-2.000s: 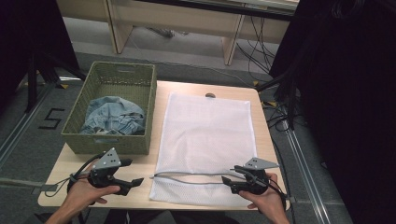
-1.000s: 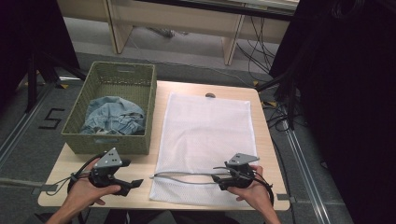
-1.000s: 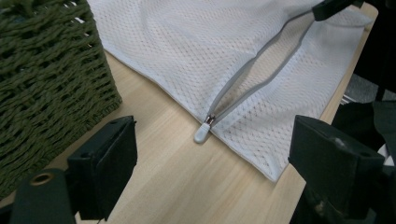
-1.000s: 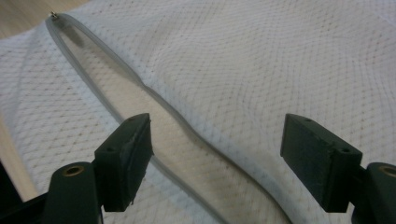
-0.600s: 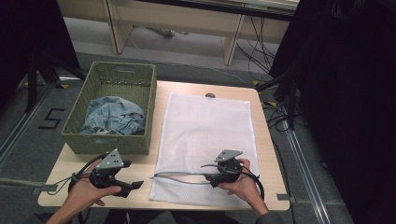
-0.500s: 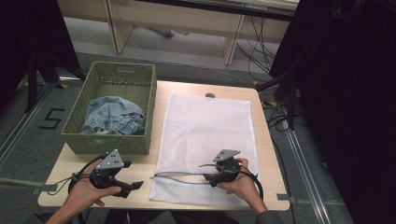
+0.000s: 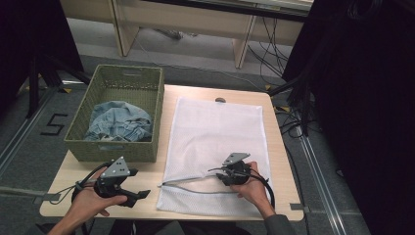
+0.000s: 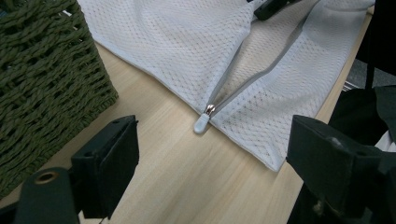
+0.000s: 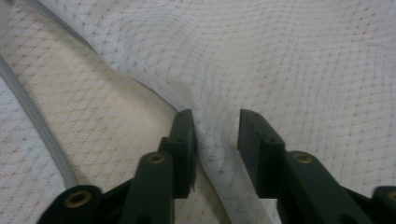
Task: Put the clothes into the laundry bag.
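1. High view: one mesh bag (image 7: 215, 147) lies flat on the table (image 7: 279, 161), beside one basket (image 7: 117, 115) of clothes (image 7: 117, 122). The right gripper (image 7: 219, 172) sits on the bag's open edge.
2. Left gripper view: the left gripper (image 8: 210, 158) gapes wide, empty, near one zipper pull (image 8: 201, 123).
3. Right gripper view: its jaws stand narrow around a mesh fold; pinch only the top layer before lifting.

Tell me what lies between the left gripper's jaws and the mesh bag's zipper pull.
Bare wooden table: the left gripper view shows nothing between the left gripper and the zipper pull.
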Motion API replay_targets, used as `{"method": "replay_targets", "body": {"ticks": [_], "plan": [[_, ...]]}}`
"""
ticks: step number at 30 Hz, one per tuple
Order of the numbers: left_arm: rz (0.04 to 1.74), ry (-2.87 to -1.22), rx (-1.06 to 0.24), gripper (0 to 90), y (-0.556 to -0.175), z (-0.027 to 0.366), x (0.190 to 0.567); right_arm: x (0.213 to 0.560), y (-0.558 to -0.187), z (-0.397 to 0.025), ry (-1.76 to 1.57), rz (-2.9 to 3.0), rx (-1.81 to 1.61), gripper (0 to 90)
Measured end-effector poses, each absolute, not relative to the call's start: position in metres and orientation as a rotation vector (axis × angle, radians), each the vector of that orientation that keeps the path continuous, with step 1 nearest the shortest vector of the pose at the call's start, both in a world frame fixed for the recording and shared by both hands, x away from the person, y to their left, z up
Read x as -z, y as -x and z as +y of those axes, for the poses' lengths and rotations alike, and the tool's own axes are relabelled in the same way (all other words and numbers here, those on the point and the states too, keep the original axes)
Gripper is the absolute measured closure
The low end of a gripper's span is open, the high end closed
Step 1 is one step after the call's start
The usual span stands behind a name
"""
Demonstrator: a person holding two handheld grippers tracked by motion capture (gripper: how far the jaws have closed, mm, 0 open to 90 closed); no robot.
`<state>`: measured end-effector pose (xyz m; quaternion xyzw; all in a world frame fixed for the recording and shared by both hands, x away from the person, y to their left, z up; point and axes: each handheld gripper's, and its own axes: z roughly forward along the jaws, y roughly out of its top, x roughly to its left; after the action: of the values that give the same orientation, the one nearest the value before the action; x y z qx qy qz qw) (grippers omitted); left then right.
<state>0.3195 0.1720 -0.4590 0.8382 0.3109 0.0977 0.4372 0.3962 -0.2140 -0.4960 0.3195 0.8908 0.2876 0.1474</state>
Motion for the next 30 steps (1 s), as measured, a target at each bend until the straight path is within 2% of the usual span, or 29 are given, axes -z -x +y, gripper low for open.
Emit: {"method": "replay_targets", "body": {"ticks": [2,4,5,7,18,30], "plan": [[0.758,-2.108,-0.248,16.1,-0.32,0.173,0.458,0.496,-0.397,-0.214,-0.913,2.564,-0.824,71.4],[0.762,-2.105,-0.248,16.4,-0.32,0.173,0.458,0.493,-0.397,-0.213,-0.932,2.581,-0.794,80.9],[0.762,-2.11,-0.253,16.4,-0.32,0.174,0.458,0.493,-0.397,-0.213,-0.932,2.581,-0.794,80.9],[0.769,-2.08,-0.244,16.6,-0.321,0.173,0.458,0.493,-0.4,-0.212,-0.909,2.551,-0.782,87.5],[0.785,-2.078,-0.287,16.8,-0.326,0.18,0.452,0.469,-0.404,-0.215,-0.88,2.447,-0.832,88.9],[0.871,-2.006,-0.407,16.7,-0.343,0.2,0.43,0.429,-0.403,-0.215,-0.841,2.363,-0.91,89.0]]}}
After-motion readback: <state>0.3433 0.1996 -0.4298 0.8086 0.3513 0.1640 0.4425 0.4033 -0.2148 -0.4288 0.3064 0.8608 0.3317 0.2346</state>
